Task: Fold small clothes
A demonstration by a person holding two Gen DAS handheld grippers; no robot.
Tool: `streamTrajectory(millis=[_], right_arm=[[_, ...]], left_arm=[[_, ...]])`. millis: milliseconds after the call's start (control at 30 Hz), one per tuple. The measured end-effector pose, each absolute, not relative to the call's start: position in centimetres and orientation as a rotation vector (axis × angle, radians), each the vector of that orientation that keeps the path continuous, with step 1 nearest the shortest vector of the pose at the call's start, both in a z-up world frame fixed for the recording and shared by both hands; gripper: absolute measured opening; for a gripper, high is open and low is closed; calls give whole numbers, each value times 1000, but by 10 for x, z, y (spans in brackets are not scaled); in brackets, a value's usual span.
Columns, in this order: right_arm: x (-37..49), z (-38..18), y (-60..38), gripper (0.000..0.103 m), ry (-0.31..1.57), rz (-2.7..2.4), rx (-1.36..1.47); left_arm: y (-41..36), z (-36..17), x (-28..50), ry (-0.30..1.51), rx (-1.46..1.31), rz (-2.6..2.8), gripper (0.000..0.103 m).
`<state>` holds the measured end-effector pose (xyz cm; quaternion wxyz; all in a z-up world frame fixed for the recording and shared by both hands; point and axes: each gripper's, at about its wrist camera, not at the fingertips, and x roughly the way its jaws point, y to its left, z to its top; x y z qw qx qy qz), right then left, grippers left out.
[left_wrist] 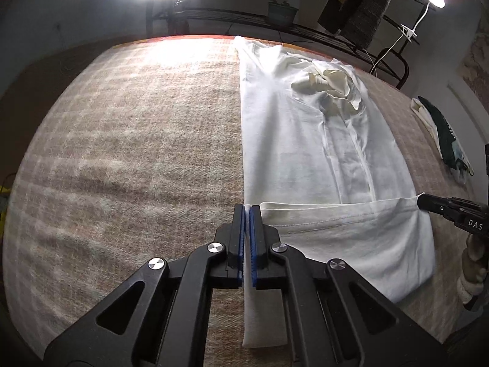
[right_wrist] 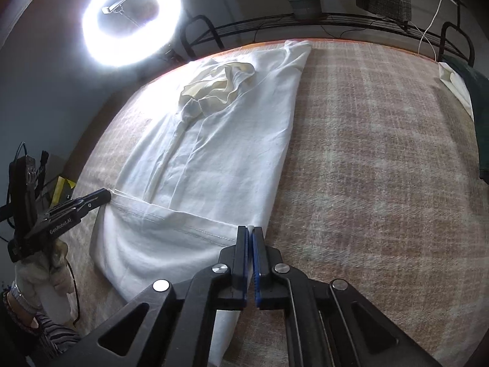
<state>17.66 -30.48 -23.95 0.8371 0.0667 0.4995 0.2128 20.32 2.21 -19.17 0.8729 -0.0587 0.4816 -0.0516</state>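
A white garment lies lengthwise on the plaid blanket, its sides folded in and its collar end bunched at the far end. Its near hem is lifted and folded back over the body. My left gripper is shut on the hem's left corner. My right gripper is shut on the hem's right corner. The garment also shows in the right wrist view. Each gripper shows in the other's view, the right gripper and the left gripper, holding the hem taut a little above the blanket.
A folded dark green and white cloth lies at the blanket's right edge, also in the right wrist view. A ring light and a metal rail with a plant pot stand beyond the far edge.
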Motion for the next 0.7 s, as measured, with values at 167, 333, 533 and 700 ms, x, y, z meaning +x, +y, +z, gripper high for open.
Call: streamTrajectory(millis=[167,333,533,700], right_arm=[[176,-239,-304,0,1064,406,108],[177,-230,-320,16,1037,370,151],[183,-219,-334,21,997,382,216],[201,-210,-341,28,978,403,265]], left_arm=[[20,-179,201,977,-84,-98,1],[27,-169,207,958,-115,-97,1],[22,-158,222,950,-126,-129,1],[20,-153,252,963,-154,-160,22]])
